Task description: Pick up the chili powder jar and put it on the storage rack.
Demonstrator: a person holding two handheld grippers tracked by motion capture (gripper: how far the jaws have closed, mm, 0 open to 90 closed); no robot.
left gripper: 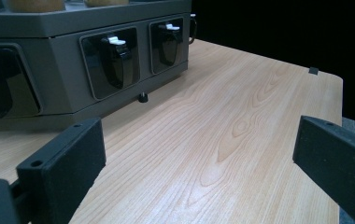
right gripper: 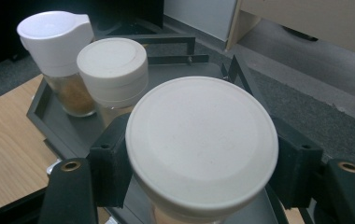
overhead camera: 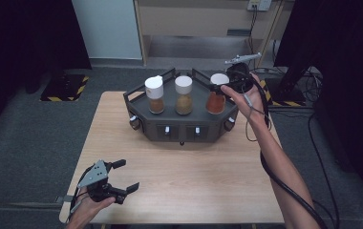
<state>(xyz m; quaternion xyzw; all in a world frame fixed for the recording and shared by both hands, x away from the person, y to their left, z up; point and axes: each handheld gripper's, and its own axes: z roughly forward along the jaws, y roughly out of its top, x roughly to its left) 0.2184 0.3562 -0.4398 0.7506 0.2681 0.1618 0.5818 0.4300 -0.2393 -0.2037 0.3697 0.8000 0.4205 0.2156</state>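
At the near table edge: left gripper [overhead camera: 123, 177] is held idle, jaws wide, nothing between them | ahead of it: bare table [overhead camera: 194, 176], then rack [overhead camera: 184, 129] | at rack's right end: right gripper [right gripper: 199, 154] is clamped on red-filled jar's lid [right gripper: 202, 147]; jar judged not yet lifted | two more jars [overhead camera: 184, 95] seated beside it, untouched.

The right gripper [right gripper: 202, 172] has its two black jaws set against opposite sides of the round white lid [right gripper: 202, 142] of a spice jar. Behind it a second white-lidded jar [right gripper: 113, 70] and a third jar with a spouted white cap [right gripper: 56, 36], holding brown spice, stand on the dark grey tray [right gripper: 68, 130]. A wooden table [right gripper: 7, 135] lies beside the tray.
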